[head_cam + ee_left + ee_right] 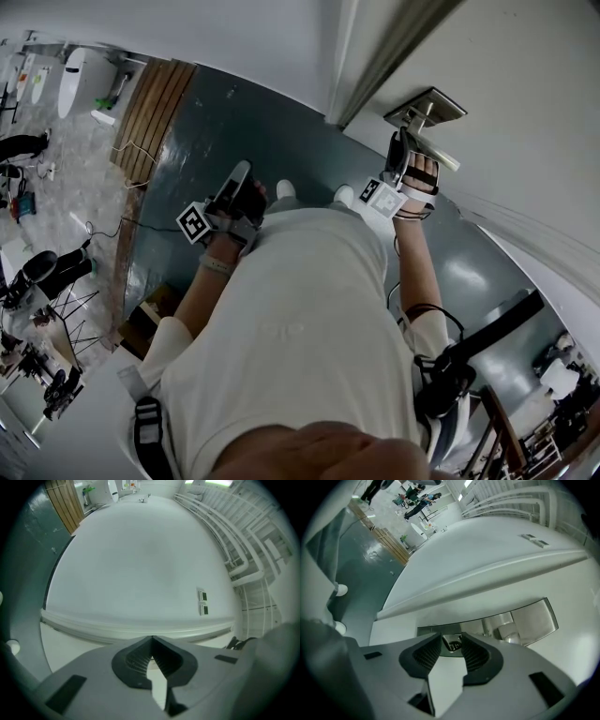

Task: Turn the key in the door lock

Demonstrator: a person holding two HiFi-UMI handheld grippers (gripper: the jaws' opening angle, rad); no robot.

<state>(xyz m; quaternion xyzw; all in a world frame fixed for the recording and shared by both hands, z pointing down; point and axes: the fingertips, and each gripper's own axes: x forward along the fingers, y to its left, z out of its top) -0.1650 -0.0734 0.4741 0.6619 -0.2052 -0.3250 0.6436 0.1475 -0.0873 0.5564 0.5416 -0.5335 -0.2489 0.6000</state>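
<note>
Looking down in the head view: right gripper [401, 150] sits at the brushed-metal lock plate [427, 108] on the smooth white door [525, 122], left gripper [239, 176] well apart over grey floor [234, 112]. Left gripper view: ribbed dark pads [136, 660] closed tip to tip, empty. Right gripper view: jaws spread, key [452, 642] in the plate, loose between the tips, not clamped.

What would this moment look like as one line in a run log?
right gripper: jaws open around key | key: at lock plate | left gripper: jaws shut, empty
</note>
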